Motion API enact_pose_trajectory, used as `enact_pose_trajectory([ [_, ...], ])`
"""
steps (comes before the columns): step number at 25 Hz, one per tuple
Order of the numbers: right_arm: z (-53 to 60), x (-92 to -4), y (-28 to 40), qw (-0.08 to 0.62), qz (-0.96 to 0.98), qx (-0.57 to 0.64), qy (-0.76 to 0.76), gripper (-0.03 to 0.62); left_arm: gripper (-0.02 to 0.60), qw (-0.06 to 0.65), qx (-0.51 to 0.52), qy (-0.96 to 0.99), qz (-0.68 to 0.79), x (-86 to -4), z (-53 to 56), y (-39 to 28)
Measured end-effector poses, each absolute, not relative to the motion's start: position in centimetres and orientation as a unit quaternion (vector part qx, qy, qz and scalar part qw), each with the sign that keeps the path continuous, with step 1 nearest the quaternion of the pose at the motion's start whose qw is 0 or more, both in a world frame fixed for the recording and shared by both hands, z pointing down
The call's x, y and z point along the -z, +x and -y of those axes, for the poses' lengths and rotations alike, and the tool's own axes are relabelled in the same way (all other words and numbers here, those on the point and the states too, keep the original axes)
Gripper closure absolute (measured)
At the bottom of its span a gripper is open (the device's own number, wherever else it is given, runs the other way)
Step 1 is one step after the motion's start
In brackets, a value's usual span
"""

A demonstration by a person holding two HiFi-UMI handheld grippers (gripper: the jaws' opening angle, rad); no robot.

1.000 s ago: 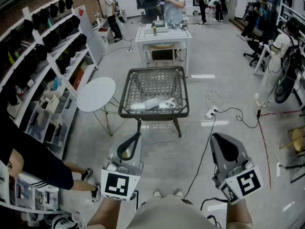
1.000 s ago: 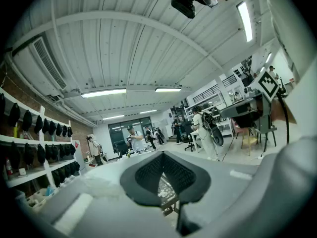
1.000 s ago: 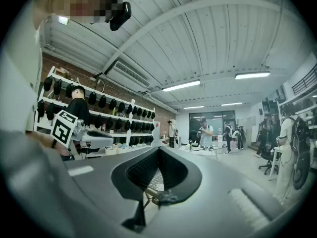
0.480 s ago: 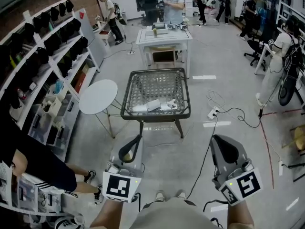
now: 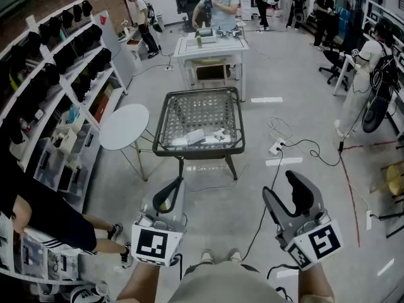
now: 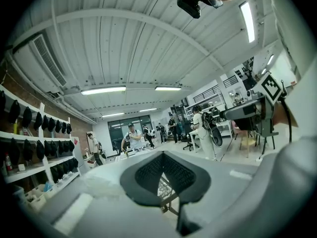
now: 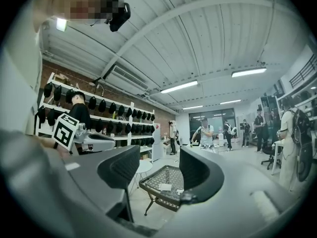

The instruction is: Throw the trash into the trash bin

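White trash (image 5: 201,136) lies on the wire-mesh tabletop (image 5: 165,115) ahead, with a round white table (image 5: 124,126) beside it and a power strip (image 5: 276,148) on the floor nearby. The left gripper (image 5: 172,187) has its jaws closed on nothing. The right gripper (image 5: 282,191) jaws have just been opening, with nothing between them.

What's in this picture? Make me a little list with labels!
left gripper: shut, empty
right gripper: jaws have just been opening, nothing between them
wire mesh table: on the floor ahead of both grippers
white scraps: lying on the mesh table's near side
round white table: beside the mesh table, to its left in the head view
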State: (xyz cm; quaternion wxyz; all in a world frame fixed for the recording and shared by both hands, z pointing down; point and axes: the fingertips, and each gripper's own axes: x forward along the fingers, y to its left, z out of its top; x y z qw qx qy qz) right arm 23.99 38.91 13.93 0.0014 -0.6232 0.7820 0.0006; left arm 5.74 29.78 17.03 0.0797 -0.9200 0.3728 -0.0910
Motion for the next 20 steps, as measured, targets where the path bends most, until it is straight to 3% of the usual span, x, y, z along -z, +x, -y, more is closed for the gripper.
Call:
enact_pose_trajectory([
  [20,-38.4,-15.3,29.0,0.010,-0.789,0.000,-0.615,0.342,0.578,0.096,0.074,-0.920,-0.372,-16.5,-29.5,11.5],
])
